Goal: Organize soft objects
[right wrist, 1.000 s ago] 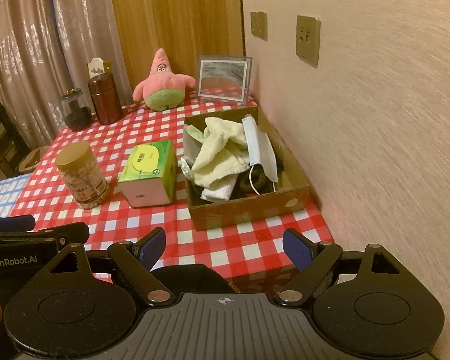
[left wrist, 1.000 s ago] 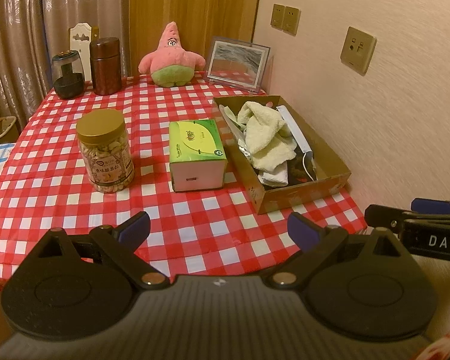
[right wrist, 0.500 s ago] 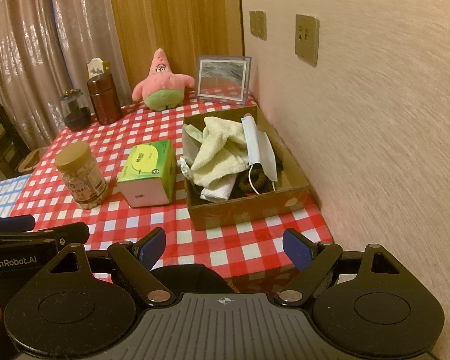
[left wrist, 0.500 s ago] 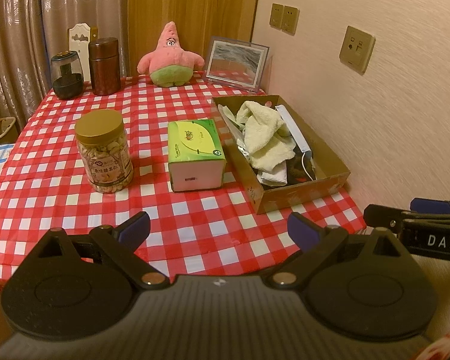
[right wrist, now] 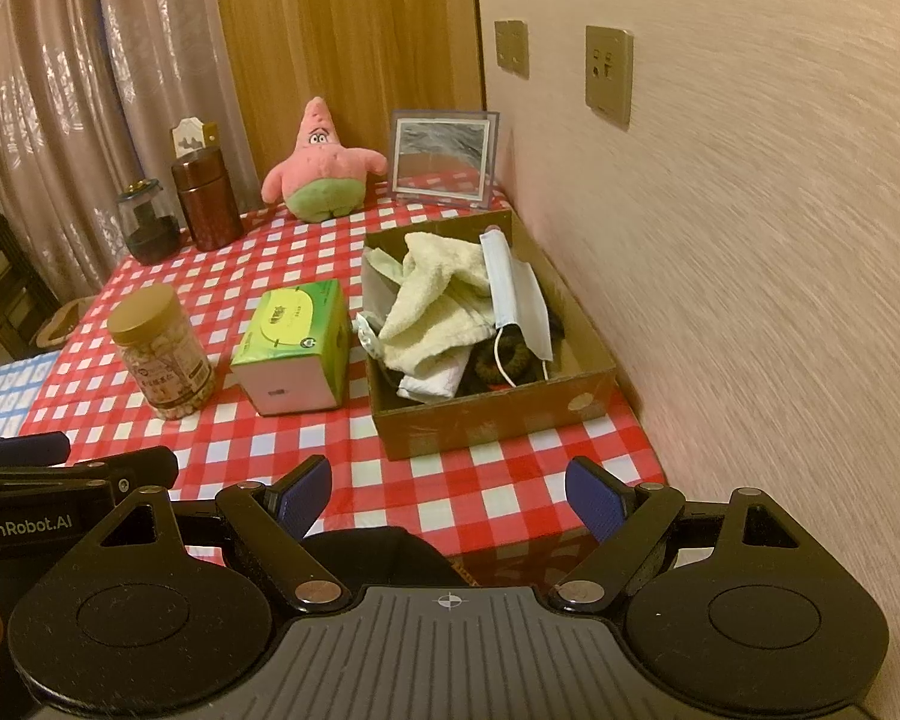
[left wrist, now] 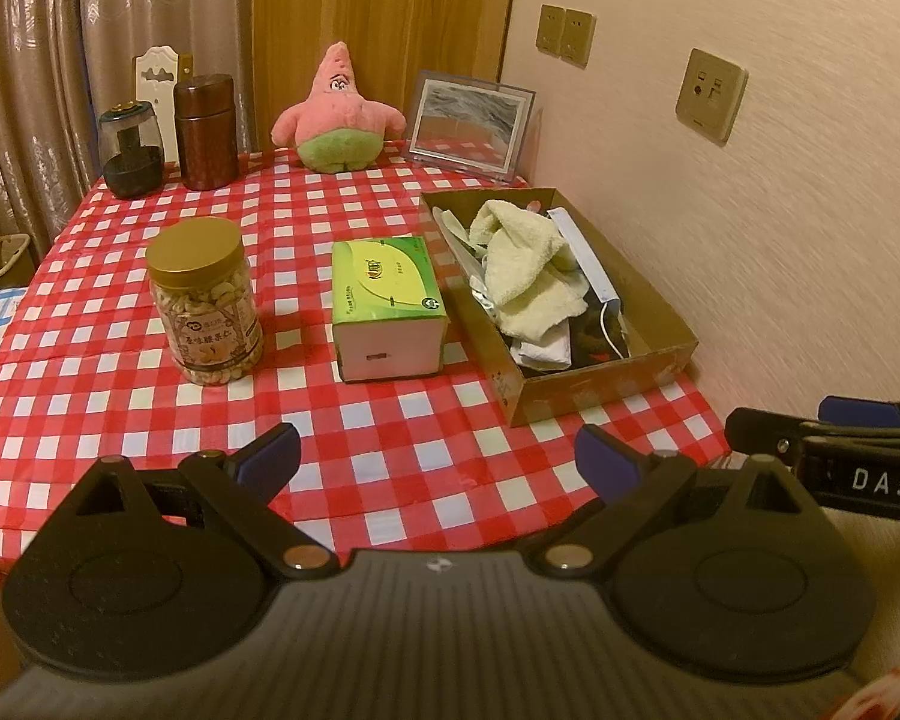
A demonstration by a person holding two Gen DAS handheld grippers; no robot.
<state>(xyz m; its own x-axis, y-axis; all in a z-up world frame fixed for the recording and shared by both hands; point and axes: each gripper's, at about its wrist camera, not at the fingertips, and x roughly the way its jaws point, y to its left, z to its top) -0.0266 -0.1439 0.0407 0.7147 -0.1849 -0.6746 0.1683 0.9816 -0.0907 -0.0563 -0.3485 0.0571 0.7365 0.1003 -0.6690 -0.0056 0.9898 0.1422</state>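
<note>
Place: a home, a lived-in room corner.
Table: it wore a red-and-white checked cloth and stood against a textured papered wall.
Far edge: a pink star plush toy and a framed picture stood there.
Left side: patterned curtains hung beside a wooden panel.
Wall fittings: domestic sockets and switches.
Foodstuff: a jar of nuts stood near a tissue box.

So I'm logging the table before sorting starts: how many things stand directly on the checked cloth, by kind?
Jars and canisters: 3 (nut jar, brown canister, dark glass jar)
Boxes: 2 (tissue box, cardboard box)
Plush toys: 1
Picture frames: 1
Total: 7
</note>
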